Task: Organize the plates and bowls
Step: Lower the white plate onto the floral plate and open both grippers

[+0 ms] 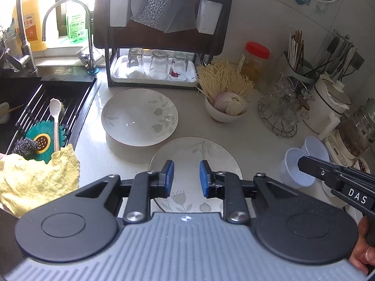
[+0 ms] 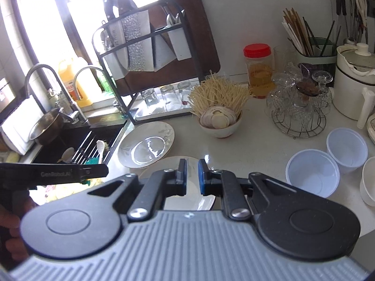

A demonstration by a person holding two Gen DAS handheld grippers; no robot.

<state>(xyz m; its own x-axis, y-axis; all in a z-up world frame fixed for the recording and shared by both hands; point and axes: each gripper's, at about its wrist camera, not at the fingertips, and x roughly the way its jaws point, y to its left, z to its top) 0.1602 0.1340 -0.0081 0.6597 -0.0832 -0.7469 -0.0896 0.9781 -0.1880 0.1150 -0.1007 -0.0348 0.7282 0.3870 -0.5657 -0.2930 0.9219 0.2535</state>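
Observation:
Two cream plates with grey leaf prints lie on the white counter: a far plate (image 1: 140, 116) (image 2: 146, 144) by the sink and a near plate (image 1: 187, 154) (image 2: 194, 199) in front of it. My left gripper (image 1: 186, 178) is open and empty, hovering over the near plate. My right gripper (image 2: 192, 175) is nearly closed with a small gap, empty, above the near plate's right part. Pale blue plastic bowls (image 2: 313, 173) (image 1: 297, 171) stand to the right. A white bowl (image 2: 220, 126) holds noodles and onion slices.
A black dish rack (image 1: 161, 23) with upturned glasses (image 1: 159, 65) stands at the back. The sink (image 1: 35, 107) with a spoon and a yellow cloth (image 1: 39, 180) is left. A red-lidded jar (image 2: 257, 70), a glass stand (image 2: 300, 107) and a white pot (image 2: 354, 82) crowd the right.

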